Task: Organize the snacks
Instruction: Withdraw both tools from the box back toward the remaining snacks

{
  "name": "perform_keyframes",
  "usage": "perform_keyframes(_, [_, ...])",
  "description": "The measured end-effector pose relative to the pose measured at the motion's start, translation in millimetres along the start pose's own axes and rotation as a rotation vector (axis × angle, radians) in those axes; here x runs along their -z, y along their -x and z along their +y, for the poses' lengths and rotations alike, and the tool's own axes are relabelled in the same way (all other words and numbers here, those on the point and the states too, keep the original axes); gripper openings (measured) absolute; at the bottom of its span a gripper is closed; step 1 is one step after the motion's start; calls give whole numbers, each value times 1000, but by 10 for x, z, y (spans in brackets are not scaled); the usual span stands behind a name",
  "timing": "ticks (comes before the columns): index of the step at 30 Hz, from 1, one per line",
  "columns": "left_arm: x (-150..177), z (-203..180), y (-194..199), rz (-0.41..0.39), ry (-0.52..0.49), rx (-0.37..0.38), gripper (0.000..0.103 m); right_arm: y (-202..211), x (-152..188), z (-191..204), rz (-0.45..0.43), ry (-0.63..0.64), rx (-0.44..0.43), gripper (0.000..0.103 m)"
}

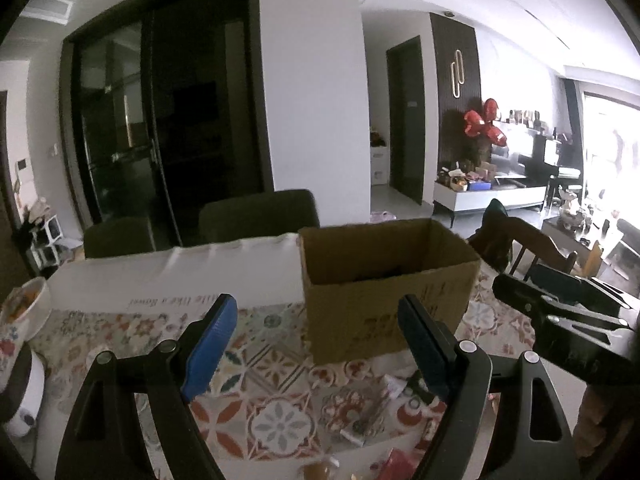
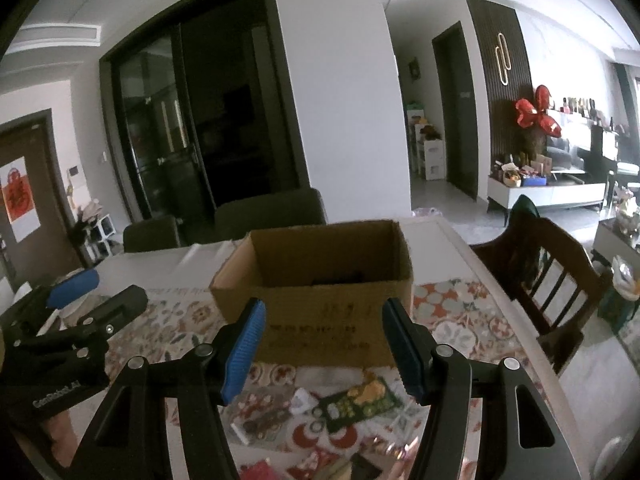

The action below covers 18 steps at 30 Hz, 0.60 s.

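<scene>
An open cardboard box (image 1: 384,284) (image 2: 320,280) stands on the patterned tablecloth, with something dark lying low inside it. Several snack packets lie in front of it: a green packet (image 2: 362,400), a clear packet (image 2: 262,420) and a patterned packet (image 1: 356,412). My left gripper (image 1: 316,346) hovers above the cloth just left of the box, open with nothing between its blue pads. My right gripper (image 2: 324,348) hangs before the box's front wall, above the packets, open and empty. Each gripper also shows in the other's view: the right gripper (image 1: 560,312) and the left gripper (image 2: 80,316).
A wooden chair (image 2: 552,280) stands at the table's right edge, and two dark chairs (image 2: 272,212) stand behind the table. A white sheet (image 1: 176,280) covers the far part of the table. A floral bag (image 1: 20,316) sits at the left edge.
</scene>
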<state>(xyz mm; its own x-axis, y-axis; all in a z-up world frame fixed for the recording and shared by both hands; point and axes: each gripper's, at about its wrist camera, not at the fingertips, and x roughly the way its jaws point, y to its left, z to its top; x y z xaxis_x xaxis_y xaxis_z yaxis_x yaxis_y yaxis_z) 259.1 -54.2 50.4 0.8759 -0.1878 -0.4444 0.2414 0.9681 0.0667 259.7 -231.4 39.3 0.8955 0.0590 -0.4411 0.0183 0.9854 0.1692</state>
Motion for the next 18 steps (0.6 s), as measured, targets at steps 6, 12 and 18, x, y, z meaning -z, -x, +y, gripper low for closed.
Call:
perform_keyframes(6, [282,114,91,21,3,-29,82,80,227,132,11,13,15,61])
perform_keyframes(12, [559,184,102,70,9,-40,82,119,405,250,15,49,37,61])
perform_keyframes(18, [796,237,97,121,39,-38,82,99,609,302,39,73,39,61])
